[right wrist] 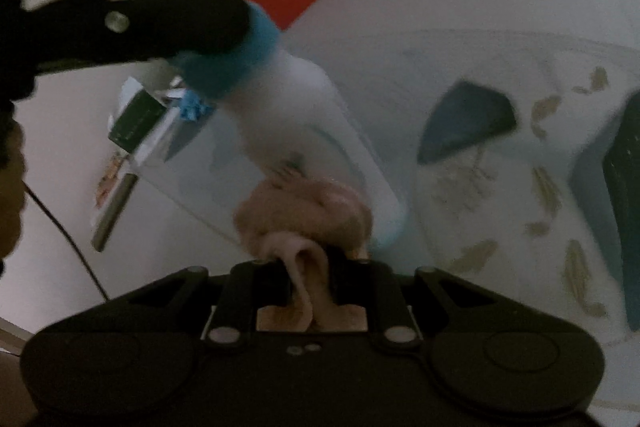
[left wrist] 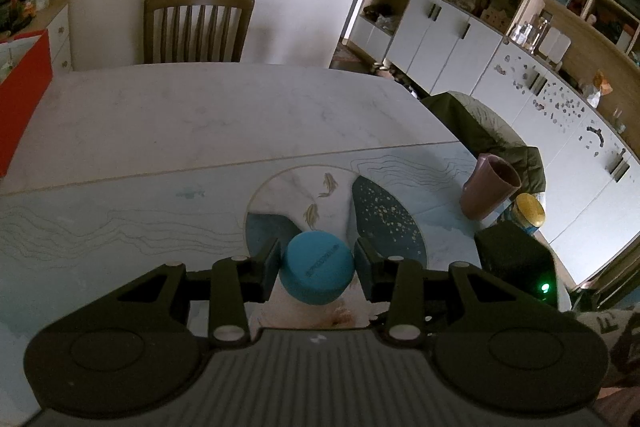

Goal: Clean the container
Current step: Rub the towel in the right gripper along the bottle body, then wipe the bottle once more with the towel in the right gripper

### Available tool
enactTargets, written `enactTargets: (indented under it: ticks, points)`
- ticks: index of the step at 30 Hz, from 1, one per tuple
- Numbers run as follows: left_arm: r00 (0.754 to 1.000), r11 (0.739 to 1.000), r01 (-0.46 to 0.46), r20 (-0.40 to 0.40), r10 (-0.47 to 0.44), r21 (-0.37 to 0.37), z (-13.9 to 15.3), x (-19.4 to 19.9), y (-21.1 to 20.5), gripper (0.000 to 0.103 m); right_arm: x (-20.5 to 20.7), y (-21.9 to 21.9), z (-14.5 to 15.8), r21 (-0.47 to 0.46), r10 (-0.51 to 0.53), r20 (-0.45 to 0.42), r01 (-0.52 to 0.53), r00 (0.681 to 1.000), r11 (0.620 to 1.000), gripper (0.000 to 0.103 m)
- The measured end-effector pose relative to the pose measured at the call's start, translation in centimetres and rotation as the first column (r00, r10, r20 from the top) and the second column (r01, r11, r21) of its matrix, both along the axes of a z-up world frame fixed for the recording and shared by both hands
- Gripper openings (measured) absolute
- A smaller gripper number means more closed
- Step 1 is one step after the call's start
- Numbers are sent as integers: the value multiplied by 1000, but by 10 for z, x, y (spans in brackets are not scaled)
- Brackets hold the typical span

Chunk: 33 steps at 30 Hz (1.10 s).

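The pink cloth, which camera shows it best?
The right wrist view. There the pink cloth sits bunched in the right claw, pressed against the white bottle, though blurred. The left wrist view shows only a sliver of it under the bottle's blue cap, between the left claw's fingers.

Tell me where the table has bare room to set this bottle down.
The marble half of the table, between the wooden chair and the patterned mat, is bare. The mat's left stretch is free too. The right corner is crowded: brown cup, gold-lidded jar.
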<state>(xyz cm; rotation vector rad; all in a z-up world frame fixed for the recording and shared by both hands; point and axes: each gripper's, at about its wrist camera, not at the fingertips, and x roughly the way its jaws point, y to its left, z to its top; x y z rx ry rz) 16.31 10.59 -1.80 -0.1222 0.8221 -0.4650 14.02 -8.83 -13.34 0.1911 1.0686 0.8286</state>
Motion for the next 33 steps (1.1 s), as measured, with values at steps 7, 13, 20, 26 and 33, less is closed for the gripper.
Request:
enactTargets:
  ticks: [7, 13, 20, 26, 33]
  points:
    - [1000, 1000, -5, 0, 5, -7, 1, -1, 1, 39, -7, -44, -7, -3, -139, -23, 139, 990, 990, 16]
    - [1000, 1000, -8, -1, 8, -11, 0, 0, 2, 39, -10, -81, 15, 78, -240, 30, 237, 970, 968, 13]
    - [1000, 1000, -16, -1, 16, -14, 0, 0, 3, 39, -6, -93, 56, 275, -223, 72, 196, 972, 941, 13]
    - [1000, 1000, -17, -2, 17, -13, 0, 0, 3, 40, 1, -76, 64, 349, -165, 52, 137, 985, 927, 13]
    - [1000, 1000, -12, 0, 12, -8, -1, 1, 4, 40, 14, -67, 45, 315, -160, -5, 154, 987, 936, 13]
